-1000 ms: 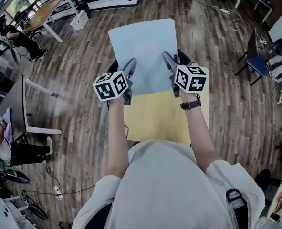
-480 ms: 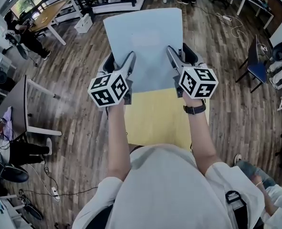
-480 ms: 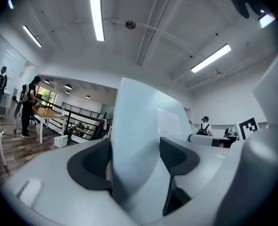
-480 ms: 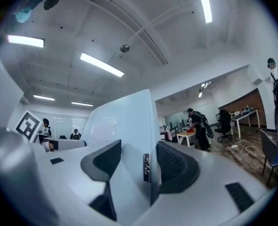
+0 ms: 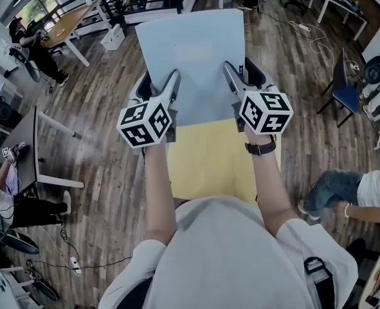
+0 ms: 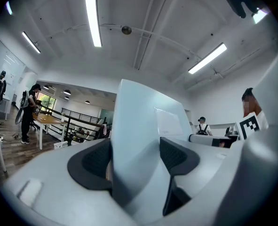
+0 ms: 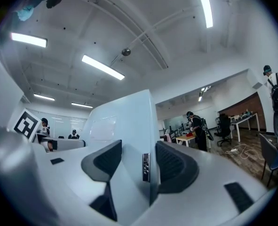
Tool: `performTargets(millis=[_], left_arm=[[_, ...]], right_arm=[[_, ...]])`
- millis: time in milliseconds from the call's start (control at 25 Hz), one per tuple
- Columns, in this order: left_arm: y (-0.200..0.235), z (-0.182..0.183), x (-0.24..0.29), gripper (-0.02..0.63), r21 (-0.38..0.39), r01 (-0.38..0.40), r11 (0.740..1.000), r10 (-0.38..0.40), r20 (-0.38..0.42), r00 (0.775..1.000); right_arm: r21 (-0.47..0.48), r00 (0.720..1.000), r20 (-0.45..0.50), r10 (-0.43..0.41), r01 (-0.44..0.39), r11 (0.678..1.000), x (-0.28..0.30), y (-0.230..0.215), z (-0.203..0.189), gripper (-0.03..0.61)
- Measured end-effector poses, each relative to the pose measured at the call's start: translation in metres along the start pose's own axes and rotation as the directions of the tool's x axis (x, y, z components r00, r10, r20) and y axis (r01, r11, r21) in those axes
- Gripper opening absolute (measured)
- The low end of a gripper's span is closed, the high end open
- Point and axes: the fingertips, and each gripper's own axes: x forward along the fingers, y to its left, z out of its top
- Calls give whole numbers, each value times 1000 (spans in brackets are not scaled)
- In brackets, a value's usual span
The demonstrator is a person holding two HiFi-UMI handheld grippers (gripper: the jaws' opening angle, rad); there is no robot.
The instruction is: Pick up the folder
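**Folder held clear of the table by both grippers**

Head view: the pale blue folder (image 5: pixel 193 63) is held in the air above the yellow table (image 5: pixel 209 163). It reaches from the grippers toward 12 o'clock, over the wooden floor (image 5: pixel 106 127). The left gripper (image 5: pixel 161 81) grips its long edge at 11 o'clock of the frame, and the right gripper (image 5: pixel 241 69) grips the opposite edge at 1 o'clock.

In the left gripper view the sheet (image 6: pixel 139 121) runs between the dark pads of the left gripper (image 6: pixel 135 159), which are clamped on it. The right gripper view shows the same grip, with the right gripper (image 7: pixel 138 166) closed on the folder (image 7: pixel 122 121) just beside a small metal fitting (image 7: pixel 146 166) on its edge.

Handling, as a judgement: the folder looks light and thin. It also looks fairly stiff, since its free end stands out past the jaws without sagging. The cover looks smooth (probably plastic) and may slide in a loose grip. The two long edges near the near end, one per gripper, are the sensible hold, and this keeps the sheet level.

Compared with a second ago, the folder and both marker cubes look larger and sit nearer the frame's top, so the lift has gone upward. A person (image 5: pixel 344 195) has come into view at 4 o'clock.
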Motion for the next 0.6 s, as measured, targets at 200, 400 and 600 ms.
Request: performTargets(millis=[200,400,600], left_arm=[[-5,1,4,324,5,10,1000,-10,3,1000],[-9,-6,8,324,3,23,1000,-23,-9,1000],[-6,-14,13,324,-5,26,1000,-26,-21,999]], right_arm=[[4,1000,7,-10,10,1000,-2,-5,2,233],[12,1000,0,-30,30,999,-6,-11,-4,233],[12,999,-18,-44,45,999,-3,-14,-13,233]])
